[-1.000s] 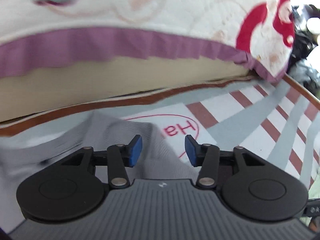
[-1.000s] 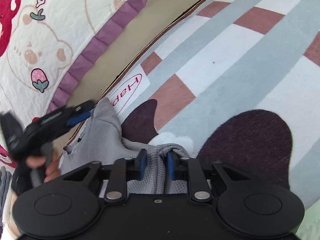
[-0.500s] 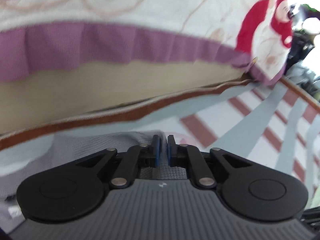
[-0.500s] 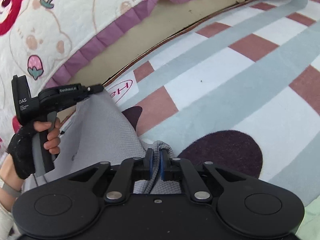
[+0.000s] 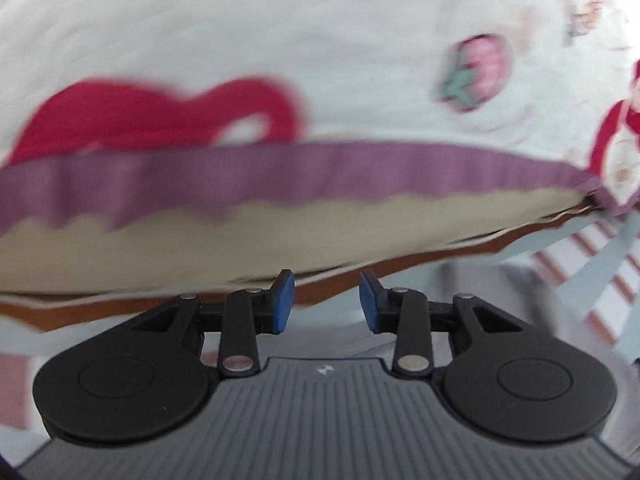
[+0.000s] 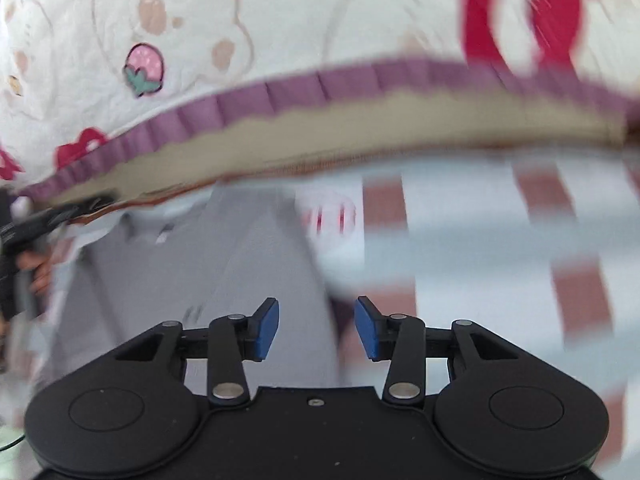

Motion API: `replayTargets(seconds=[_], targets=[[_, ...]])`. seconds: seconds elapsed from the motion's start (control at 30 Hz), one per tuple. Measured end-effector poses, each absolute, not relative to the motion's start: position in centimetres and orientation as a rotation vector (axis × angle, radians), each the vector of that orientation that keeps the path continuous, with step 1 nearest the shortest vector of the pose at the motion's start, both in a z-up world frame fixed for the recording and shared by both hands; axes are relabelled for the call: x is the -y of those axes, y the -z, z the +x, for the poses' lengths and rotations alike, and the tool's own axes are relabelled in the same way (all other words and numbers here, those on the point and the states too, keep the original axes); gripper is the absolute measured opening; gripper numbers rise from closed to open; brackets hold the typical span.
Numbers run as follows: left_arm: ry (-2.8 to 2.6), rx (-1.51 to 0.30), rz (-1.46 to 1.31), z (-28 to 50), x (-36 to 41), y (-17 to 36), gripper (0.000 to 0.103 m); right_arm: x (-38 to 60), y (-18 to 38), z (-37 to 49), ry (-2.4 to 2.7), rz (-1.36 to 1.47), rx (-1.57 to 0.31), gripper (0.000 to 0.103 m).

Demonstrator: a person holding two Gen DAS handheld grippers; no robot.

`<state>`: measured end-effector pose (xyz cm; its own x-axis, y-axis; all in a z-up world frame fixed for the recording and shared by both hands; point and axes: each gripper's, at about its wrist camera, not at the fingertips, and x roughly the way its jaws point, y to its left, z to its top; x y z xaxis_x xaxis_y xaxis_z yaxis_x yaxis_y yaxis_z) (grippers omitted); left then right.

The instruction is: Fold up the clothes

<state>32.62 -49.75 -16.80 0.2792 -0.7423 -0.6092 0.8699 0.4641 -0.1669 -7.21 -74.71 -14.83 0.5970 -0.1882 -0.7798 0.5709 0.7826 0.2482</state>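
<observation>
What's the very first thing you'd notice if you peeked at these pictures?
The big white bedspread with bears, a pink strawberry and a purple frill fills the top of both views. Below it, a grey garment lies on the striped rug. Up close at the bottom, the right tongs and the left tongs both stand open with blue pads, holding nothing.

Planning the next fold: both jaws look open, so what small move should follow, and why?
Probably lower the right gripper onto the grey garment to take a fresh edge. Its jaws stand open and empty above the cloth lying on the striped rug; the left gripper is open too.
</observation>
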Motion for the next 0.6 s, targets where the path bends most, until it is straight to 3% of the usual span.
replayTargets(seconds=[0.07, 0.4, 0.47, 0.5, 0.53, 0.6], targets=[[1.086, -0.731, 0.251, 33.3, 48.9, 17.6, 0.042, 75.8, 15.2, -3.3, 0.471, 0.499, -0.814, 0.047], [1.06, -0.828, 0.265, 34.8, 45.2, 20.0, 0.053, 79.9, 21.9, 7.1, 0.597, 0.611, -0.861, 0.049], [1.059, -0.854, 0.279, 35.0, 45.3, 20.7, 0.044, 79.7, 22.8, 7.3, 0.554, 0.62, -0.849, 0.014], [1.084, -0.848, 0.311, 34.8, 45.5, 20.6, 0.017, 79.5, 23.0, 7.4, 0.533, 0.604, -0.846, 0.011], [1.089, -0.836, 0.339, 34.6, 45.6, 20.5, 0.0, 79.1, 22.9, 7.6, 0.546, 0.55, -0.851, 0.01], [1.039, -0.787, 0.385, 34.2, 45.7, 20.1, 0.0, 78.5, 22.3, 7.8, 0.58, 0.468, -0.841, 0.01]])
